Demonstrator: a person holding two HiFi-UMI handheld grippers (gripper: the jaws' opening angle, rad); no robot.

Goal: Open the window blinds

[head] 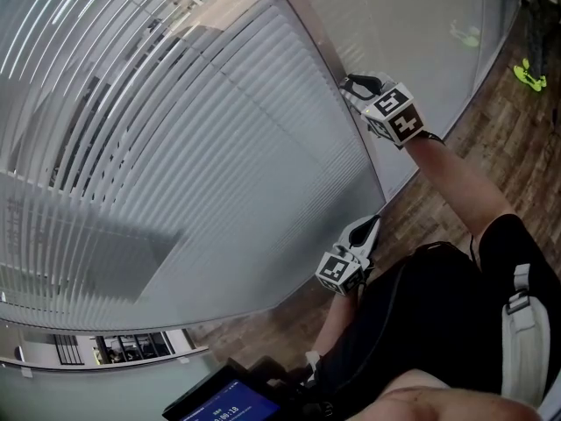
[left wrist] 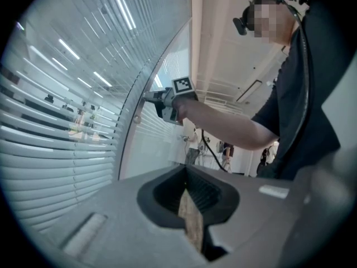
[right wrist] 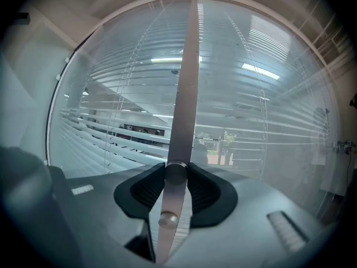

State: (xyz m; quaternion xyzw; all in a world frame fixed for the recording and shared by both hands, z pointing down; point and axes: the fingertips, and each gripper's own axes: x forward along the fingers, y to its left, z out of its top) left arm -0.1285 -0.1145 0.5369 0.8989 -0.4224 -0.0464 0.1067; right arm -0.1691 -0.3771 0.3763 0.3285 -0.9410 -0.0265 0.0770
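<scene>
The window blinds (head: 175,130) hang behind glass, with their slats partly tilted, and the room outside shows between them. A metal frame strip (head: 316,33) runs down the pane's right side. On it sits a round knob (right wrist: 176,172), and my right gripper (right wrist: 176,176) is shut on it, one pad on each side. The head view has my right gripper (head: 352,84) raised against the strip. My left gripper (head: 368,229) hangs lower beside the glass, shut, with nothing in it. In its own view the left gripper (left wrist: 189,205) points along the blinds (left wrist: 50,149) towards the right gripper (left wrist: 150,97).
A smaller stud (right wrist: 168,220) sits on the strip just under the knob. Wooden floor (head: 500,121) lies to the right, with a yellow-green object (head: 529,75) on it. A dark screen (head: 223,402) shows at the bottom edge. People stand far off (left wrist: 192,144).
</scene>
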